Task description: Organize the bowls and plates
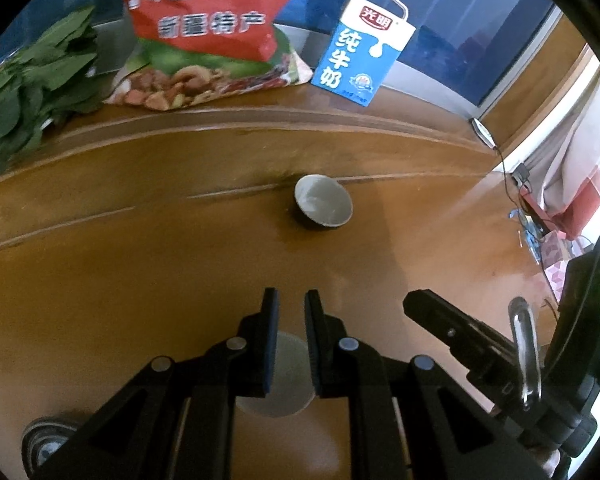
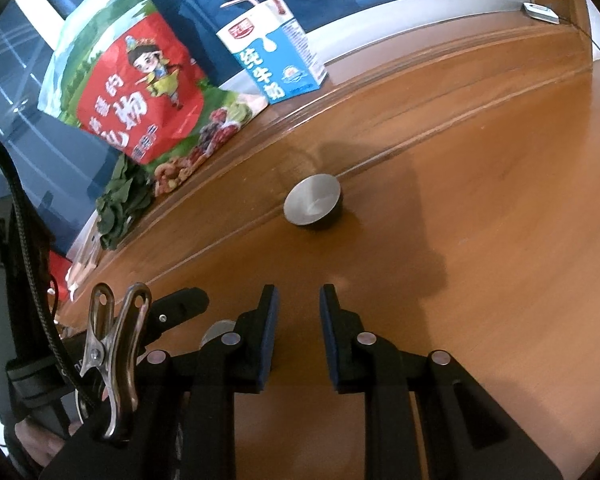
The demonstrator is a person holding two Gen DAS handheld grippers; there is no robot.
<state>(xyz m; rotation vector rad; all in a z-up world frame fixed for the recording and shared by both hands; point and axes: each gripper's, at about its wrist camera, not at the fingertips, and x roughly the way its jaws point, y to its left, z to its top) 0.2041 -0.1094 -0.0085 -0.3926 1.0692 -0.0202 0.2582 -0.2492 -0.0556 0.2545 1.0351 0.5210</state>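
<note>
A small dark bowl with a pale inside (image 1: 323, 207) stands upright on the brown wooden table (image 1: 140, 264), also in the right wrist view (image 2: 313, 205). My left gripper (image 1: 291, 300) is open and empty, well short of the bowl. A second pale round dish (image 1: 288, 376) lies on the table under its fingers. My right gripper (image 2: 299, 295) is open and empty, also short of the bowl. The right gripper's finger (image 1: 440, 316) shows at the right of the left wrist view.
A red snack bag (image 1: 204, 20), a blue milk carton (image 1: 360, 52) and leafy greens (image 1: 32, 92) stand along the table's far edge. Cables and small items (image 1: 536, 216) lie beyond the right edge. A round dark object (image 1: 44, 444) sits at the near left.
</note>
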